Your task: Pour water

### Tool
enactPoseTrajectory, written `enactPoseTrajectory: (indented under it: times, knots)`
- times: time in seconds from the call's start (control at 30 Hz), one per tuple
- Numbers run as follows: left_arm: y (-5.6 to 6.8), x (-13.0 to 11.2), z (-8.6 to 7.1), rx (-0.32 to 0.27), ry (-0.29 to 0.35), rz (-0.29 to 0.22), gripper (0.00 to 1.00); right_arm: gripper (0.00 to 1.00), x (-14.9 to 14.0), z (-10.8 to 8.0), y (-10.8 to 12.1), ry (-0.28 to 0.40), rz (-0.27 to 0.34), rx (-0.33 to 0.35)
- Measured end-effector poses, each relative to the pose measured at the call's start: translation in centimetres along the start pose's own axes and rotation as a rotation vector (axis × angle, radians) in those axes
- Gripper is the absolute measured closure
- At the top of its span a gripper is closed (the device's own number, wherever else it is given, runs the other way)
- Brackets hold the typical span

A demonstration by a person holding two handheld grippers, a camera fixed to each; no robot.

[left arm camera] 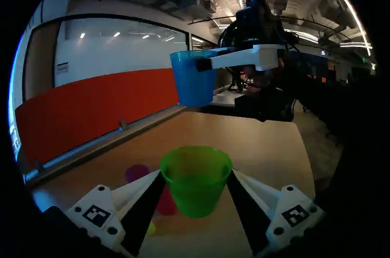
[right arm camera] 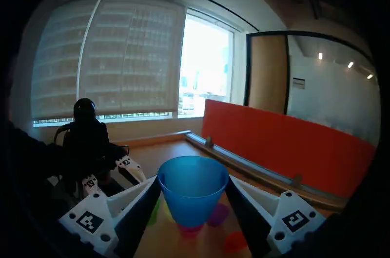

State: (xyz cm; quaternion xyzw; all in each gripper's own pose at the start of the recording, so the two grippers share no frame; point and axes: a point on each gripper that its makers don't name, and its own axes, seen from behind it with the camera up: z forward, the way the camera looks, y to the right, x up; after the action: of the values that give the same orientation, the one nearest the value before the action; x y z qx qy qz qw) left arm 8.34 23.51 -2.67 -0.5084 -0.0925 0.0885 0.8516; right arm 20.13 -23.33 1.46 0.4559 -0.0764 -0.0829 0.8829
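Small cups stand on the wooden counter [left arm camera: 263,150] beneath the left tool [left arm camera: 195,175]: a purple cup [left arm camera: 137,172], a pink cup [left arm camera: 166,202] just in front of it and a yellow cup [left arm camera: 150,228] nearest the camera, all partly hidden by the tool's finger. A long orange panel [left arm camera: 97,107] runs along the far edge of the counter, with glass above it. In the right gripper view a bright window [right arm camera: 204,68] with blinds beside it lies behind.

The left tool grips a green cup [left arm camera: 196,194], one finger pressed to each side, and holds it upright and low over the counter. The right tool [right arm camera: 192,180] is clamped on a blue cup [right arm camera: 192,199] in the same way. In the left gripper view the blue cup hangs upright in the air, higher than the green cup and beyond it, well apart from it, with open air between the two. The right tool reaches in level from the right. The hand behind it is too dark to make out. Whether either cup holds water cannot be told.
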Motion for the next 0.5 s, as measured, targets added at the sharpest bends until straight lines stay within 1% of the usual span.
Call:
enactPoseTrajectory:
  times: [0.3,0.5]
  knots:
    - [0.2,-2.3,0.2,-0.014,-0.092,0.013,0.14,0.08,-2.5,-0.6,0.2,-0.057,-0.011,0.0]
    - [-0.1,-3.3,0.1,-0.009,-0.139,0.023,0.14,0.08,-4.3,-0.8,0.4,-0.097,-0.009,0.001]
